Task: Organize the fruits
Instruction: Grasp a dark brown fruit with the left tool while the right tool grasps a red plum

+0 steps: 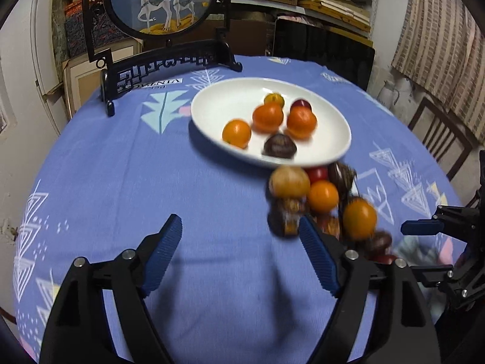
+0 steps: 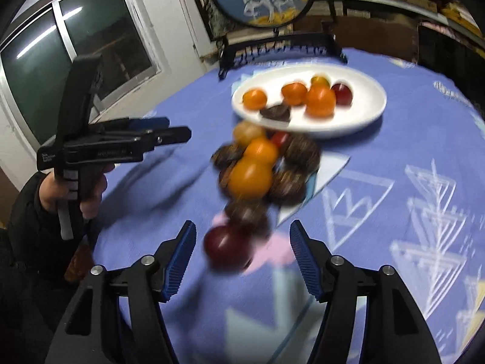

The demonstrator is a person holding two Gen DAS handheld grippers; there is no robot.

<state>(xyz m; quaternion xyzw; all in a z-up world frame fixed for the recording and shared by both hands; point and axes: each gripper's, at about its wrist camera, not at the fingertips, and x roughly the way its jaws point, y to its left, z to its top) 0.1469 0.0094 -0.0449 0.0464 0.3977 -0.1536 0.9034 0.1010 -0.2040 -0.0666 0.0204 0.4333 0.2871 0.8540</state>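
White oval plate (image 1: 330, 127) on my blue patterned tablecloth (image 1: 151, 166) holds 3 oranges (image 1: 268, 117), a yellow fruit, a red one and a dark brown one. Just in front of the plate, a blurred pile of oranges and dark fruits (image 2: 257, 170) lies on the cloth. My right gripper (image 2: 241, 250) is spread open just short of the red fruit (image 2: 225, 248) at the pile's near end. My left gripper (image 1: 241, 233) is open, empty, left of the pile.

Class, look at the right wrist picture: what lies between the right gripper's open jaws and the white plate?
A heap of loose fruit on the blue tablecloth: oranges, dark brown pieces, and nearest the right gripper, a dark red fruit. The white plate lies beyond.
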